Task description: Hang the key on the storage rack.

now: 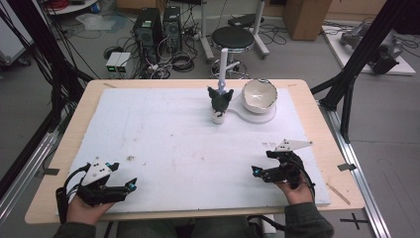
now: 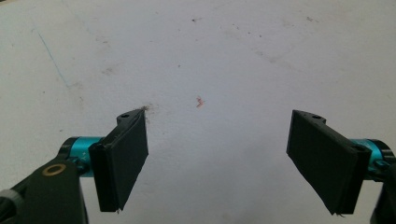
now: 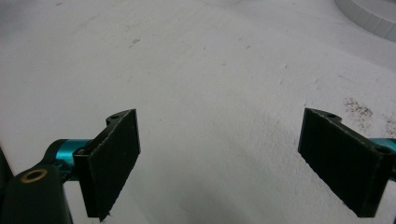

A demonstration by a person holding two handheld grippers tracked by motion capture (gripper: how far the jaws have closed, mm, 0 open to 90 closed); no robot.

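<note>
Two hand-held grippers rested low on a white foam board [image 1: 173, 144] that covered most of a light wooden table [image 1: 317, 109], seen from the high view. The left gripper [image 1: 130, 186] sat at the board's near left corner, held in a hand [image 1: 84, 210] coming in from the bottom edge, its tips pointing right. The right gripper [image 1: 256, 171] sat near the board's near right edge, held in the other hand [image 1: 296, 192], its tips pointing left. The two were well apart, with bare board between them. At the far side of the board stood a small dark figure with two pointed ears [image 1: 220, 101] on a white base, and just to its right a white bowl [image 1: 259, 94] with an uneven rim resting on a white plate [image 1: 257, 116]. Neither gripper was near these things. Beyond the table, a black round stool [image 1: 233, 37], computer towers [image 1: 158, 27] and loose cables lay on the floor.

From the left gripper view, the two black jaws stood wide apart with nothing between them, above scuffed white board marked by a small red fleck [image 2: 199, 101].

From the right gripper view, the jaws again stood wide apart and empty over the white board, with a curved white rim [image 3: 369, 14] at the top right corner.
</note>
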